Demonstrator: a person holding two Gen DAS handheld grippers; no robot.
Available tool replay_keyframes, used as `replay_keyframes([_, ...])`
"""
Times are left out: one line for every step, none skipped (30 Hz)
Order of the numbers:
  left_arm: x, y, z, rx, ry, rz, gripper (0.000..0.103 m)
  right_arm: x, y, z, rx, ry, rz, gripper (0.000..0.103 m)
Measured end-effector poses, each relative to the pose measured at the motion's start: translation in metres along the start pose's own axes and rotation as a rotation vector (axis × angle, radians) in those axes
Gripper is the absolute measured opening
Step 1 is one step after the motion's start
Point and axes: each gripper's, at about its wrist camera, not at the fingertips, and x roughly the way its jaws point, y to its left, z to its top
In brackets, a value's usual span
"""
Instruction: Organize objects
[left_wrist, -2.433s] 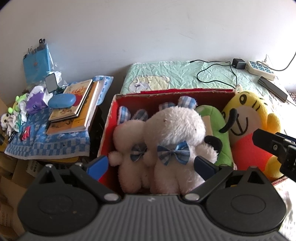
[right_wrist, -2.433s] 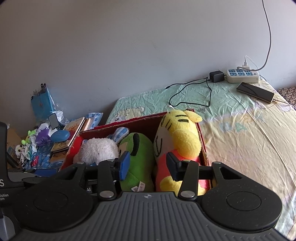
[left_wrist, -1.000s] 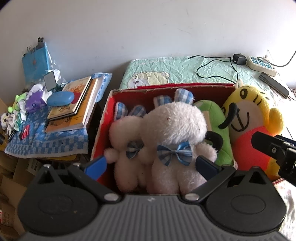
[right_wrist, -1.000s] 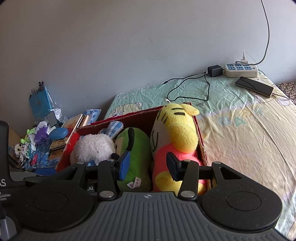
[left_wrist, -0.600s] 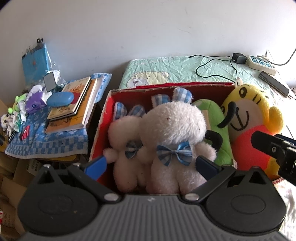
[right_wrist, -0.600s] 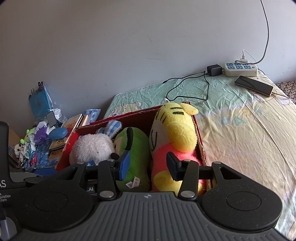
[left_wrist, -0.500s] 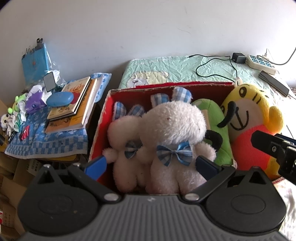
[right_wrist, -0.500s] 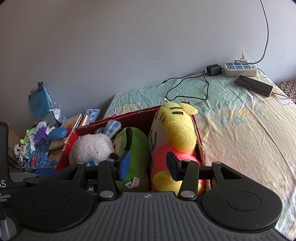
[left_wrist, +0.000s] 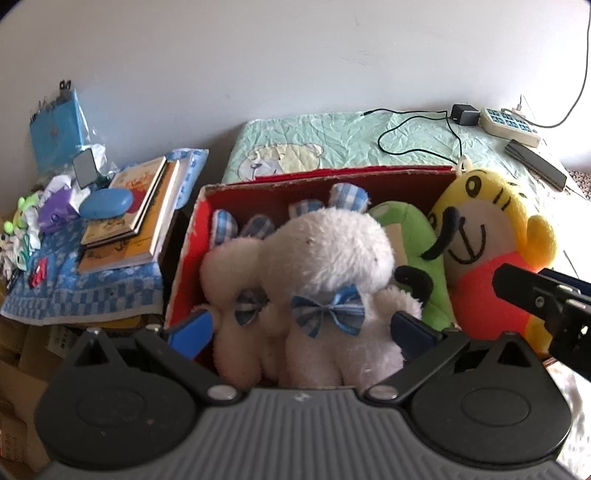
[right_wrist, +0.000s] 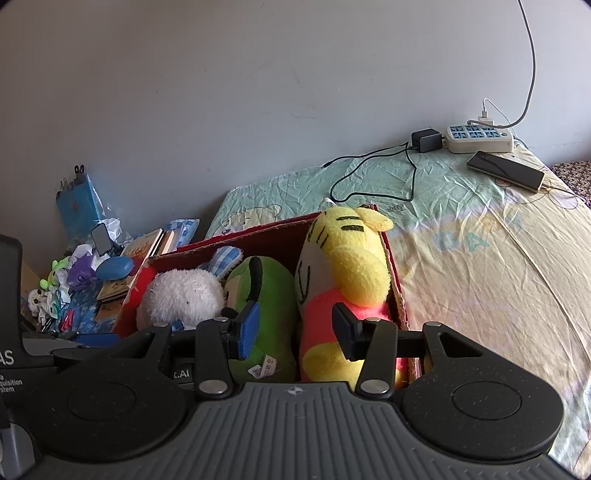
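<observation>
Plush toys (left_wrist: 325, 258) in box (left_wrist: 186, 258) on bed (right_wrist: 480, 258)

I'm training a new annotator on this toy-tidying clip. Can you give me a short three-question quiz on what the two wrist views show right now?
1. True or false: the green plush sits between the big white bunny and the yellow plush in the red box.
2. What lies on top of the book stack? A) a phone B) a blue case C) a charger
3. What lies on the bed next to the power strip?

Key: 1 true; 2 B, the blue case; 3 a phone.
</observation>
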Motion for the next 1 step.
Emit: replay_keyframes([0.0010,0.0003,0.0003,-0.003,0.005,-0.006,0.102,0.0003,-0.0003,0.0005,0.000,0.002,0.000,0.048])
